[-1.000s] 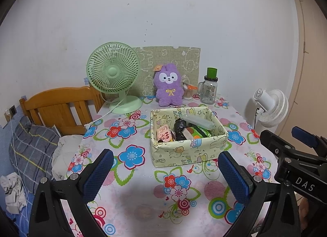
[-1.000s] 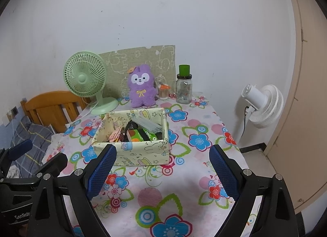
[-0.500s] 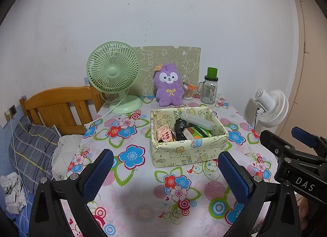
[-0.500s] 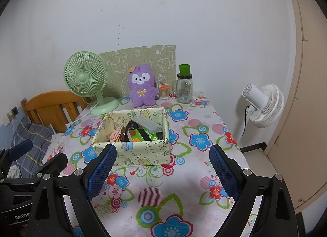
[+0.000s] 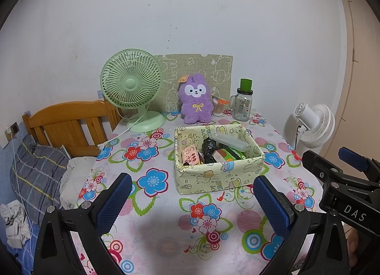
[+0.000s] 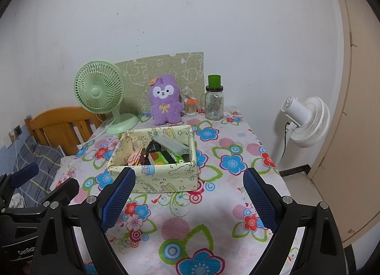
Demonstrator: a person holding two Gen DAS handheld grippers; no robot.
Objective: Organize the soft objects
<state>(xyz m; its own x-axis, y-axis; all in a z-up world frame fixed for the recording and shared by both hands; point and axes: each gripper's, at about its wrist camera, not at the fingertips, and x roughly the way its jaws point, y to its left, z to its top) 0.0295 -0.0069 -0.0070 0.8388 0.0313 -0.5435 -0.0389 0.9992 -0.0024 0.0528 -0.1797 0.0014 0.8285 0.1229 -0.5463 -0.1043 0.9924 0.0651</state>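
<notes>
Purple plush toy point(image 5: 196, 101) sits upright at table's far edge, propped vs a green mat point(image 5: 213, 71), just behind a fabric box point(image 5: 213, 180) of small items, prob. its destination. Left gripper point(image 5: 190, 201) & right gripper point(image 6: 187, 198) hover low near the front, both wide open, empty. Right view alone shows floor beside the table point(image 6: 237, 137); left view shows bedding point(image 5: 35, 170).
</notes>
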